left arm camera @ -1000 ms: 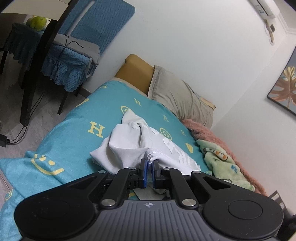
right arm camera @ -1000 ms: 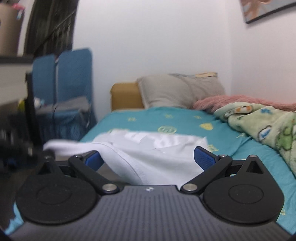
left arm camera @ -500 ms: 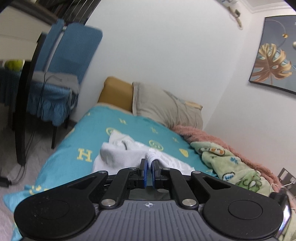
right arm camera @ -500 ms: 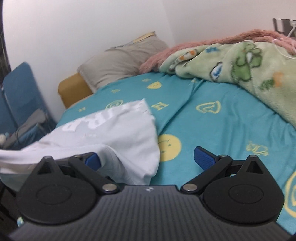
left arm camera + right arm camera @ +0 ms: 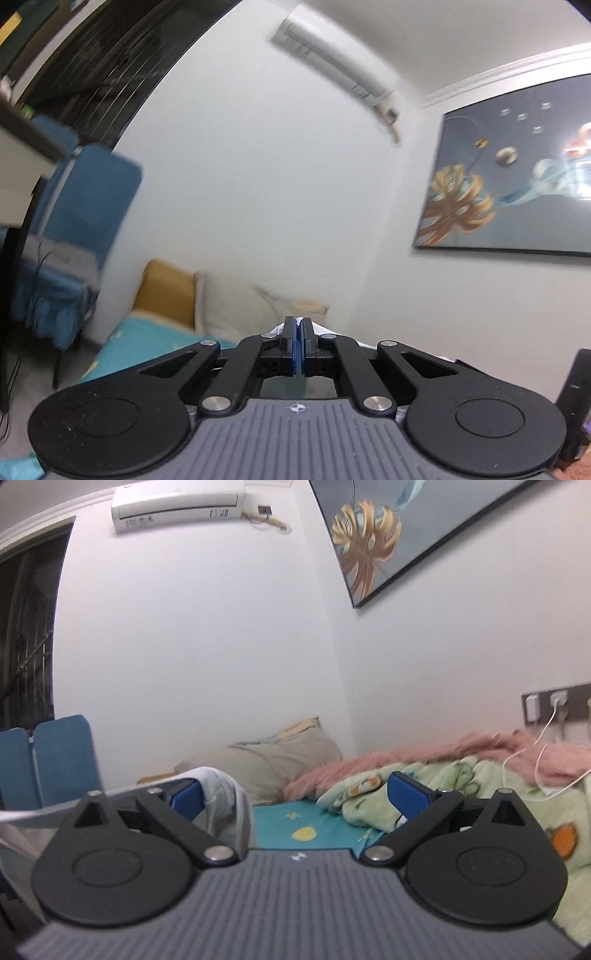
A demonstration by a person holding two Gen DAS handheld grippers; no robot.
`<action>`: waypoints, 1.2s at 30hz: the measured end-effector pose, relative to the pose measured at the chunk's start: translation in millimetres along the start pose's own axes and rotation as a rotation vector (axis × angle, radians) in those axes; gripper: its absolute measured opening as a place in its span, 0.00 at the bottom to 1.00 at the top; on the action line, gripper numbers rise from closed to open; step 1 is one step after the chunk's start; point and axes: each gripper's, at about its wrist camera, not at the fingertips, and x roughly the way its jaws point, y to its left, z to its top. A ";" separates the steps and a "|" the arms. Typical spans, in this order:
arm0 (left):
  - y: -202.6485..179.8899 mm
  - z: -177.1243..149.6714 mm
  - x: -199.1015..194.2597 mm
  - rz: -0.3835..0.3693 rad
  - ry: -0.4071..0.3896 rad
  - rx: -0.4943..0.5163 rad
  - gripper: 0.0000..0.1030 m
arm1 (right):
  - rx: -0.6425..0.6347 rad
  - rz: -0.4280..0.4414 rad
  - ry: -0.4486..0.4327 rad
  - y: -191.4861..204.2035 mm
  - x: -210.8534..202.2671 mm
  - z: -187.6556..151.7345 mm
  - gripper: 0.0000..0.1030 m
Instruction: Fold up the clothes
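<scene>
Early stage, no fold made yet: left claw (image 5: pixel 297 345) clamped on white cotton garment (image 5: pixel 225 794) edge, lifted above the teal patterned bed (image 5: pixel 295 823), right claw (image 5: pixel 295 794) gaping, cloth draped over its left finger only.

A teal bed sheet (image 5: pixel 295 823) with yellow prints covers the bed; at its head lie a beige pillow (image 5: pixel 273 764) and a mustard cushion (image 5: pixel 166 291). Beside the pillow sit a pink fuzzy blanket (image 5: pixel 424 757) and a green cartoon blanket (image 5: pixel 461 786). Above the bed hang an air conditioner (image 5: pixel 177 506) and a leaf painting (image 5: pixel 509 177).
</scene>
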 end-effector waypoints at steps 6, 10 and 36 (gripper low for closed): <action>4.4 -25.5 19.6 0.080 0.164 0.022 0.02 | 0.005 -0.017 0.368 -14.8 42.4 -50.1 1.00; 13.2 -39.6 32.7 0.122 0.248 0.038 0.02 | -0.033 -0.065 0.627 -25.7 71.8 -98.9 1.00; 5.1 -105.4 56.6 0.278 0.581 0.338 0.47 | 0.148 -0.035 0.517 -34.7 65.2 -96.6 1.00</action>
